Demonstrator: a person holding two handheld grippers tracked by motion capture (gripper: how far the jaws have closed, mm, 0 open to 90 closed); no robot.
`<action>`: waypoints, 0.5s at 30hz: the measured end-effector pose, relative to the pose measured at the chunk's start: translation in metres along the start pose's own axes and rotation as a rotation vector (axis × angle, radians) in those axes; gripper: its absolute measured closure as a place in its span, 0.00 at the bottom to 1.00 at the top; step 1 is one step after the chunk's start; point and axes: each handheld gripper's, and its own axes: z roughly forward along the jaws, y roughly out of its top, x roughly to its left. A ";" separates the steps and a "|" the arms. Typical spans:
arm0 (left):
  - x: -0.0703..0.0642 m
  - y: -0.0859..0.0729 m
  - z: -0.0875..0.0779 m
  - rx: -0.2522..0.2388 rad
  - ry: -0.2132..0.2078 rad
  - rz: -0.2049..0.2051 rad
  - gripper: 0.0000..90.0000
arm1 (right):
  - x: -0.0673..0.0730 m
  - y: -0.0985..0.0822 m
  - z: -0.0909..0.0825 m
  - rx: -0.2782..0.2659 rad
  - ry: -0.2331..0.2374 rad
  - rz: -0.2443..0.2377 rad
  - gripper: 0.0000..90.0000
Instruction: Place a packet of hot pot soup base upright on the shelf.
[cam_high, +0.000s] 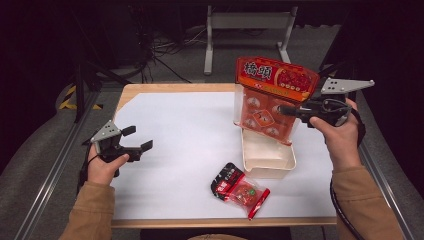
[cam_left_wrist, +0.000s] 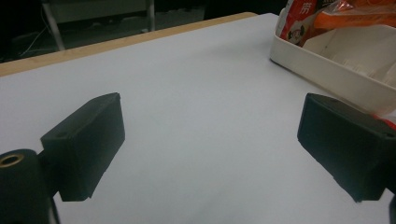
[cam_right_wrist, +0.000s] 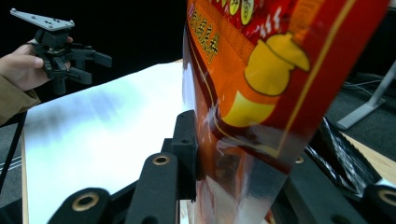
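R gripper (cam_high: 292, 111) at 2 o'clock is clamped on the big orange snack bag (cam_high: 272, 95), held upright w/ its bottom in the cream bin (cam_high: 267, 160), while L gripper (cam_high: 135, 141) at 9 o'clock hovers over the tabletop (cam_high: 190, 125), jaws apart, nothing betw. them.

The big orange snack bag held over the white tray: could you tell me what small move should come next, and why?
Probably lower the bag into the white tray: the right hand-held gripper clamps it upright with its bottom edge at the tray, while the left hand-held gripper is open and apart.
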 end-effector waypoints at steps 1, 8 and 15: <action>0.000 0.000 0.000 0.000 0.002 0.001 0.08 | -0.001 -0.003 -0.001 -0.002 -0.004 0.004 0.78; 0.000 -0.001 0.000 0.001 0.004 0.002 0.08 | -0.004 -0.019 -0.001 -0.008 -0.016 0.036 0.78; 0.000 -0.001 0.001 0.005 0.001 0.004 0.08 | -0.004 -0.027 0.001 -0.011 -0.036 0.047 0.78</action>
